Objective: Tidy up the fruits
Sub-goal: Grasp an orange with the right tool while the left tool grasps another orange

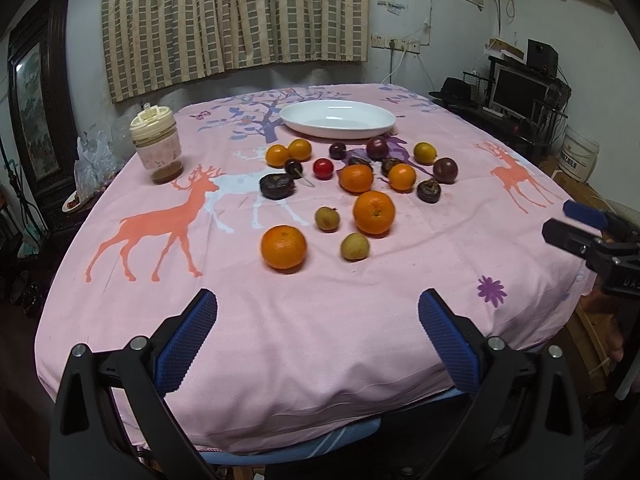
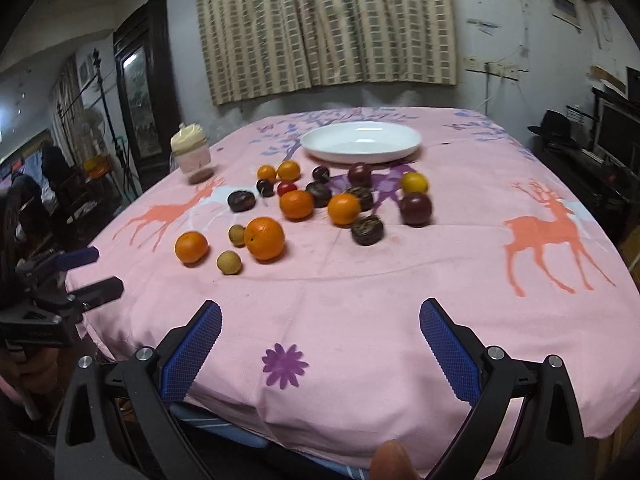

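Plate (image 1: 338, 119): upper centre of frame, on tablecloth (image 1: 320, 320).
Fruits (image 1: 356, 184): mid-frame, scattered before plate.
Jar (image 1: 157, 143): upper left, apart from fruits.

we see the fruits (image 1: 356, 178) loose on the pink cloth: oranges (image 1: 373, 212), small tan-green ones (image 1: 354, 246), dark plums (image 1: 445, 170), one red fruit (image 1: 323, 168). just behind them the white dish (image 1: 338, 119) sits empty.

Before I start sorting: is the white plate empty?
Empty. The white plate shows only bare white inside in both views; every fruit lies on the pink tablecloth.
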{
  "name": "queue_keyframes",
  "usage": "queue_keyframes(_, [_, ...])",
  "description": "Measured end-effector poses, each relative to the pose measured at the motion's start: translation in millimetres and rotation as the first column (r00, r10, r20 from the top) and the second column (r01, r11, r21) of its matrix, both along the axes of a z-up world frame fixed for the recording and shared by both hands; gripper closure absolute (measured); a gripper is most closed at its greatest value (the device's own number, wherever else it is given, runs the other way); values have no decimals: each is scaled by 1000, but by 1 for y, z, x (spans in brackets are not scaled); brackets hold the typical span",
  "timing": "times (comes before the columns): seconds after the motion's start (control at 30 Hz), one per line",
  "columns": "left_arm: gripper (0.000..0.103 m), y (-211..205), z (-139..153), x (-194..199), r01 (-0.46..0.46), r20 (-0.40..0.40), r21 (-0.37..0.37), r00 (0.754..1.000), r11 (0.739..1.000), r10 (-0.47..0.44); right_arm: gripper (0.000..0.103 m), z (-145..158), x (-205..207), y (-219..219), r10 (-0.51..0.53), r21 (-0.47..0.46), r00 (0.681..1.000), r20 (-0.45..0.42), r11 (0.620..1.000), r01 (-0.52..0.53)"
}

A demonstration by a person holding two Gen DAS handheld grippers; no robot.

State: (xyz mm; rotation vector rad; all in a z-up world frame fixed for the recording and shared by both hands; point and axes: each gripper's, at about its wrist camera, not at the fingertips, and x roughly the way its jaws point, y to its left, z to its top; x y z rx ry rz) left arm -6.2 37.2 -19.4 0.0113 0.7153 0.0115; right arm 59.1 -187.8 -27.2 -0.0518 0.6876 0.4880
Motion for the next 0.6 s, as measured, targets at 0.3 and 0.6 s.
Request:
queue_keyframes(0.3, [4, 36, -16, 3, 0, -8, -29, 1000, 1000, -1, 29, -15, 61, 65, 72, 20, 991, -110, 997, -70])
queue_keyframes(0.6, [18, 53, -23, 42, 42, -59, -96, 997, 994, -48, 49, -41, 105, 108, 90, -9, 972, -218, 996, -94])
